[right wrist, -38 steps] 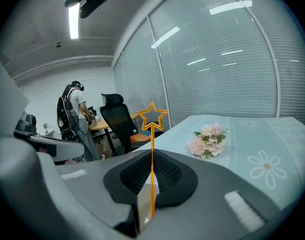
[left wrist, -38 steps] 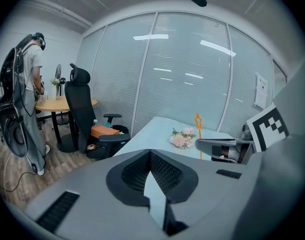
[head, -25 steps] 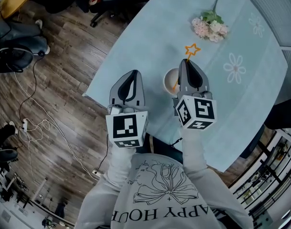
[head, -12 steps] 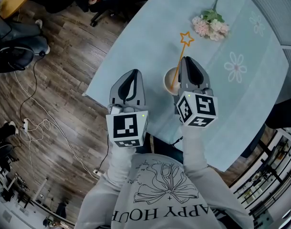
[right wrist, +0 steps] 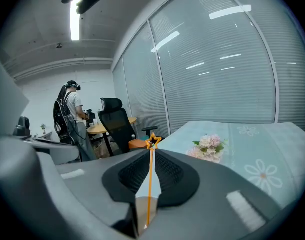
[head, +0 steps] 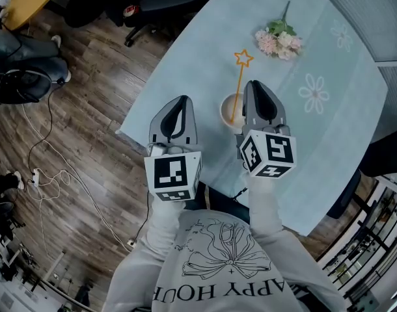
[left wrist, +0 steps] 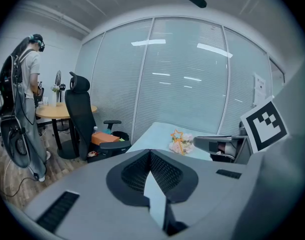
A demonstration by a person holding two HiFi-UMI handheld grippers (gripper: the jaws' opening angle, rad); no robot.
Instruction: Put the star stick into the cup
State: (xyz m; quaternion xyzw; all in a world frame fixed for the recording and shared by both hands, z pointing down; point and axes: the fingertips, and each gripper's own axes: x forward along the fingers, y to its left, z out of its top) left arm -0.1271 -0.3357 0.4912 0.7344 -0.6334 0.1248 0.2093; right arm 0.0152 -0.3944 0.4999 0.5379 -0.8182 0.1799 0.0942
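Observation:
The orange star stick point(head: 238, 86) stands tilted in the pale cup point(head: 226, 107) on the table, its star point(head: 243, 58) pointing away from me. My right gripper point(head: 254, 85) hovers just right of the cup and above it. In the right gripper view the star stick point(right wrist: 151, 184) shows through a narrow slit between the jaws, which stand a little open and do not pinch it. My left gripper point(head: 180, 100) is shut and empty, and hangs over the table's near left edge.
A small bunch of pink flowers point(head: 276, 41) lies beyond the cup on the light blue tablecloth point(head: 328, 135). Black office chairs point(left wrist: 81, 115) and a person point(left wrist: 27, 109) at a round wooden table stand to the left, across the wooden floor.
The stick has slipped out of the right gripper's hold. Its star has tipped away to the far left and its foot rests in the cup. Both grippers have hardly moved.

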